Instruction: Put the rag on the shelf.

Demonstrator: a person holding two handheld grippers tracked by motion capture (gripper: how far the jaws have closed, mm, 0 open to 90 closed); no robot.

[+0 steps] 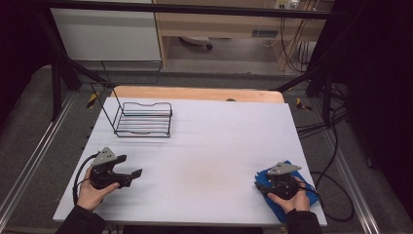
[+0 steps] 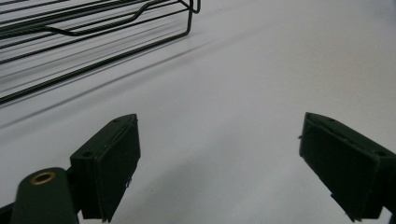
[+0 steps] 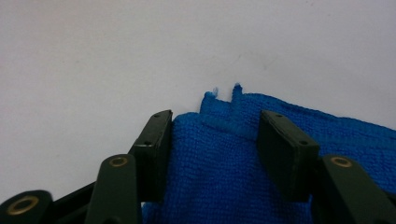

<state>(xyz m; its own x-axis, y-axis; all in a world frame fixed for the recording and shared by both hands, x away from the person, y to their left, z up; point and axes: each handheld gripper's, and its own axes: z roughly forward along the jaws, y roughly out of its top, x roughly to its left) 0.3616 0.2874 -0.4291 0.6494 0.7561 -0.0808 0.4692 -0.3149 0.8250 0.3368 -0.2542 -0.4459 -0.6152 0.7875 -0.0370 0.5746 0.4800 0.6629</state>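
A blue cloth (image 1: 293, 167) lies flat at the near right of the white table (image 1: 219, 141). My right gripper (image 1: 263, 184) rests low on it, held by a hand. In the right gripper view its jaws stand partly apart over the cloth's (image 3: 215, 177) corner, the left jaw at the cloth's edge, the right jaw on top of it; the right gripper (image 3: 215, 126) is open. My left gripper (image 1: 133, 176) sits at the near left in the other hand, pointing right. It (image 2: 219, 154) is wide open with bare table between its jaws.
A black wire basket (image 1: 143, 119) stands at the far left of the table, and its wires (image 2: 70, 32) lie ahead-left of the left gripper. A wooden board (image 1: 195, 92) runs along the back edge. Cables (image 1: 336, 195) trail off the table's right side.
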